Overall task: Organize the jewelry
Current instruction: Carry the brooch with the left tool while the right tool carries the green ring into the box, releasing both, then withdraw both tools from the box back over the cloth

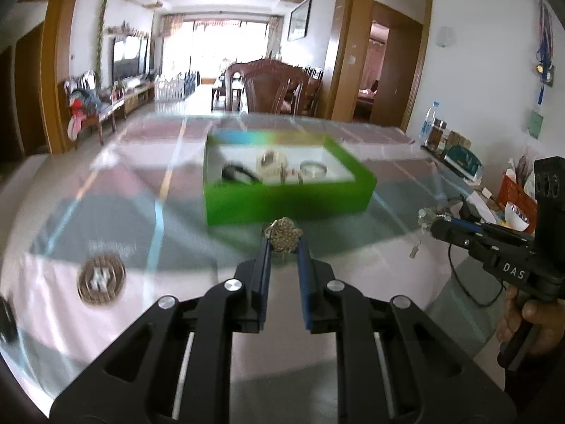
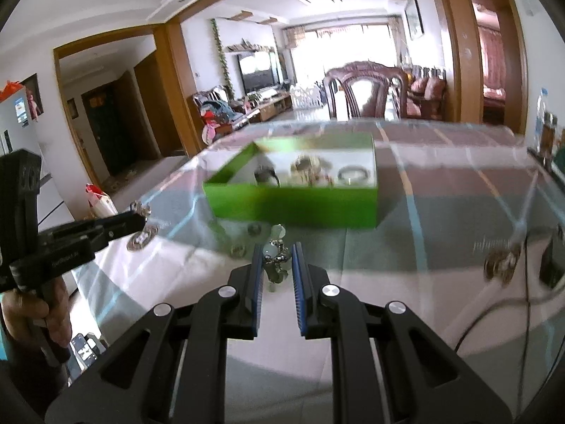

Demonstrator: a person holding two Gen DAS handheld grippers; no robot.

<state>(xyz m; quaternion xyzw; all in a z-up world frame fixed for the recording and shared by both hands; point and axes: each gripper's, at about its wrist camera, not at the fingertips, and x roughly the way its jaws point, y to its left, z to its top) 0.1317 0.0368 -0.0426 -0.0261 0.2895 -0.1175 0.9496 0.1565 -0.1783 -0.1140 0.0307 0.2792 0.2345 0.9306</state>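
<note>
A green box (image 1: 286, 199) with a white floor stands on the glass table and holds a dark bracelet (image 1: 237, 174), a pale beaded piece (image 1: 271, 166) and a silver bangle (image 1: 313, 169). My left gripper (image 1: 285, 243) is shut on a gold flower-shaped brooch (image 1: 282, 235), held just short of the box's near wall. My right gripper (image 2: 278, 252) is shut on a beaded earring piece (image 2: 275, 251) with dangling charms, in front of the same box (image 2: 296, 205). Each gripper shows in the other's view, the right one (image 1: 429, 221) and the left one (image 2: 141, 212).
A round gold emblem (image 1: 101, 279) shows on the table (image 1: 88, 318) at the left. Bottles and jars (image 1: 436, 130), a red basket (image 1: 517, 194) and a white bowl (image 1: 515, 216) crowd the right edge. A black cable (image 2: 494, 312) runs across the right side. A wooden chair (image 1: 272, 86) stands beyond.
</note>
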